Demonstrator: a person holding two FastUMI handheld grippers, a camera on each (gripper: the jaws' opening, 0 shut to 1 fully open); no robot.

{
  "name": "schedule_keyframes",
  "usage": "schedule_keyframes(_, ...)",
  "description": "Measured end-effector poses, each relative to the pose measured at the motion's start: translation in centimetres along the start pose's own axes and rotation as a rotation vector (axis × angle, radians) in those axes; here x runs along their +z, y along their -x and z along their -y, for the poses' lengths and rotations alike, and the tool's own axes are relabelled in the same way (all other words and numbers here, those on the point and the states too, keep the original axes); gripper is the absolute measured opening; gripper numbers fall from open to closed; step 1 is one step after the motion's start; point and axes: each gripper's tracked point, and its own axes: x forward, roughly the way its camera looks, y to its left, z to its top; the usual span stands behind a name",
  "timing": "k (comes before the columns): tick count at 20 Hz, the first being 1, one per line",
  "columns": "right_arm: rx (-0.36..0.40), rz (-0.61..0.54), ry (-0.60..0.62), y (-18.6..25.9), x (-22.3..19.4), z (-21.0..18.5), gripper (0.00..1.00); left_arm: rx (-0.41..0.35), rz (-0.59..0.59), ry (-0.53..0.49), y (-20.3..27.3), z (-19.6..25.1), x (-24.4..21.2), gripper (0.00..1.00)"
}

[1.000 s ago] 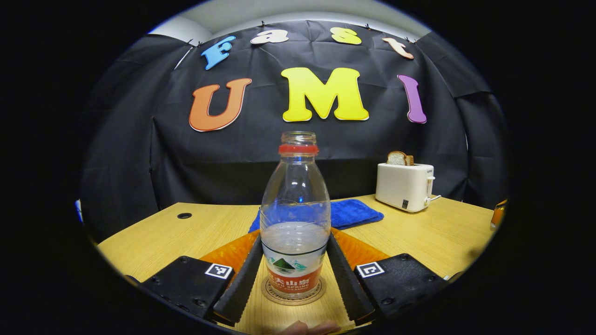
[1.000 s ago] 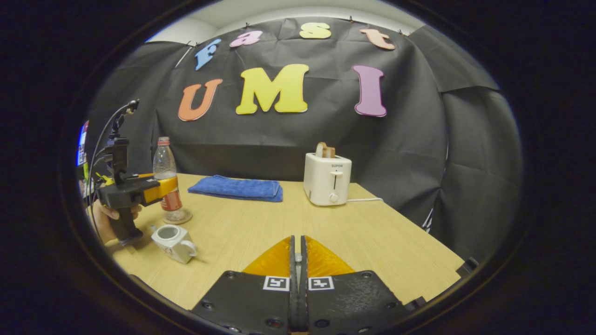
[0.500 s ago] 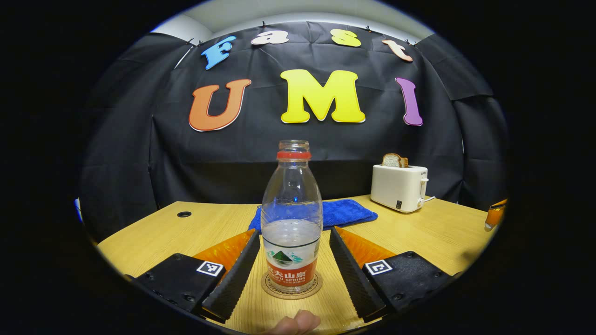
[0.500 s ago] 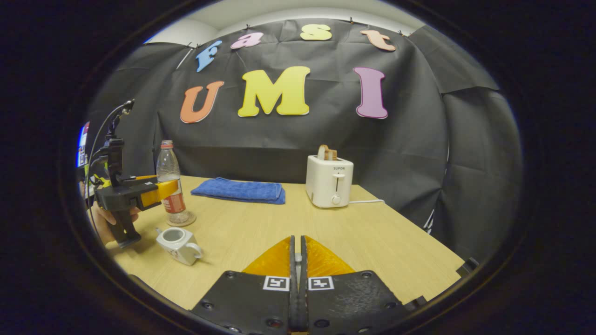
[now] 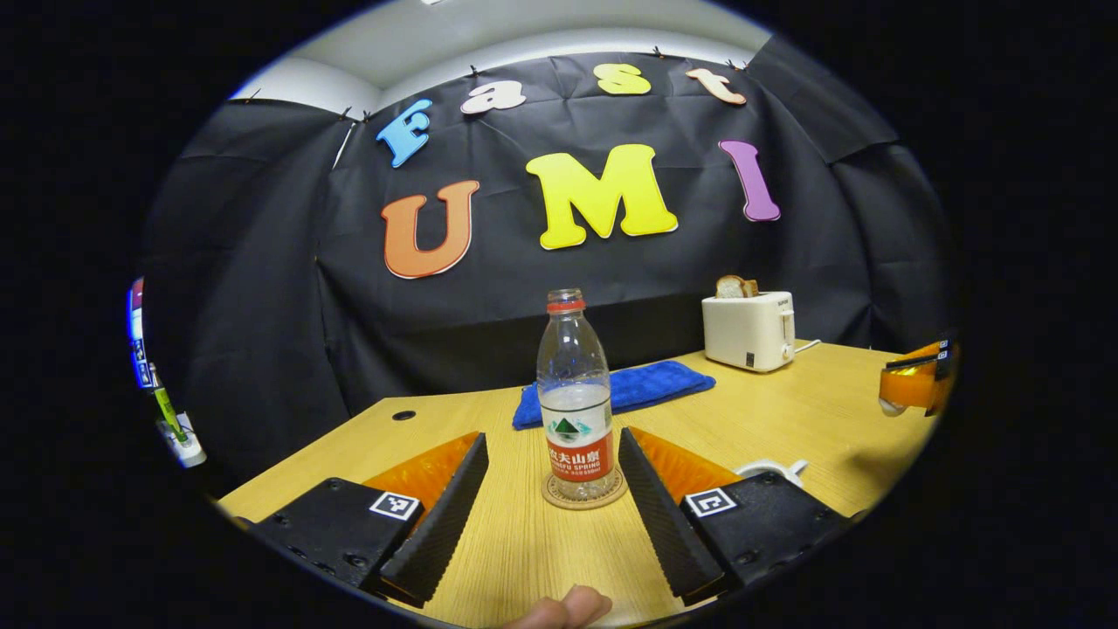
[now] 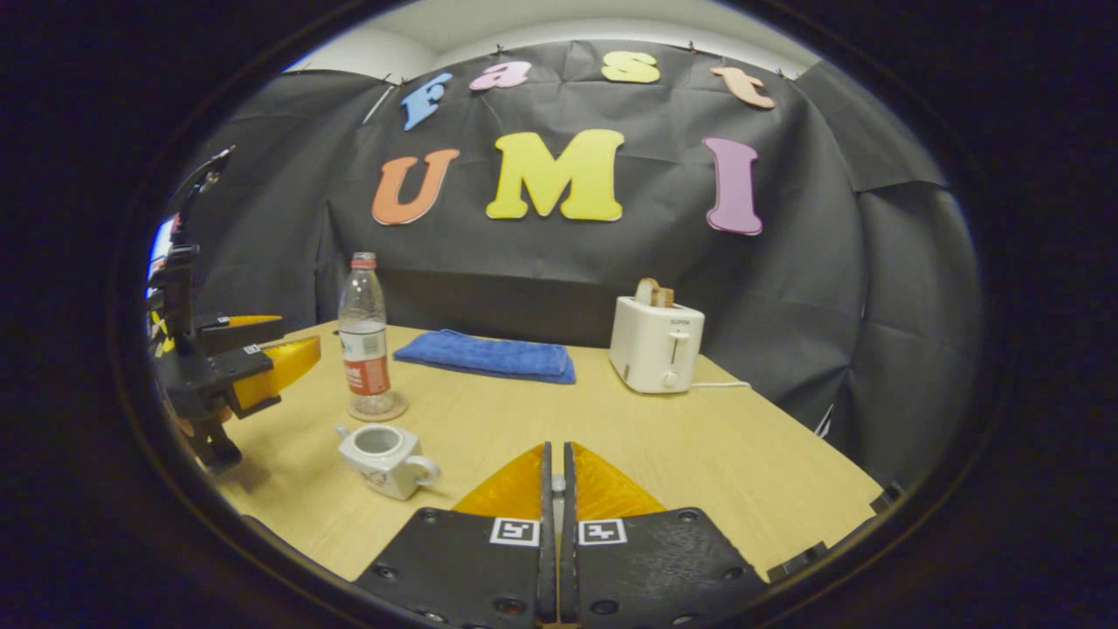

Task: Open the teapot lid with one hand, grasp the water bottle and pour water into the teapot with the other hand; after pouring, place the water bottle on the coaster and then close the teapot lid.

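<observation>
L claw (image 5: 552, 444): jaws wide apart, gripping nothing. Both fingers (image 5: 437, 515) sit short of the water bottle (image 5: 574, 393), one on each side of its line, clear gaps both sides, no contact. A fingertip of the holding hand (image 5: 563, 605) pokes in at the bottom edge. In the right gripper view the same claw (image 6: 288, 345) hangs off to the left of the bottle, apart from it.

Bottle (image 6: 363, 336): upright, cap off, partly full, base centred on the coaster (image 5: 583, 494). I read the put-down step as done.

R claw (image 6: 552, 450): fingers brought together, just a thin slit between. Small pale bit shows in the slit; prob. the lid's knob, but can't confirm. No lid seen lying on the table (image 6: 699, 454).

Key relation for the next move (lid back on): teapot (image 6: 382, 447) lies ahead-left of R claw and lower, on the table, near the coaster but not touching it. Mouth open, facing up, so the lid's axis needs to go vertical over it. Handle points toward R claw's side, spout away to the left. From the left gripper view only a white sliver of the pot (image 5: 773, 469) shows, beside L claw's right finger. L claw looks nearer the pot, but it's empty; R claw is the one to travel. My guess: swing R left, come over the mouth, lower straight down. Risk: bottle stands just behind the pot, so keep the sweep low-key and short of it.

Beyond: blue towel (image 6: 485, 355), toaster (image 6: 655, 345) with bread, both well clear.
</observation>
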Motion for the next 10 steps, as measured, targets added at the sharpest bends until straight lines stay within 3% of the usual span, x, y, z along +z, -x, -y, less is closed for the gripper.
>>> schedule_keyframes(5, 0.074, -0.022, -0.018, 0.3, 0.5, -3.2, 0.0, -0.003, 0.003, 0.035, 4.0, 0.3, 0.4, 0.95)
schedule_keyframes(10, 0.124, 0.053, 0.032, 0.8, 3.8, -6.5, 0.01, 0.0, 0.001, 0.046, 7.1, -0.7, 0.8, 0.97)
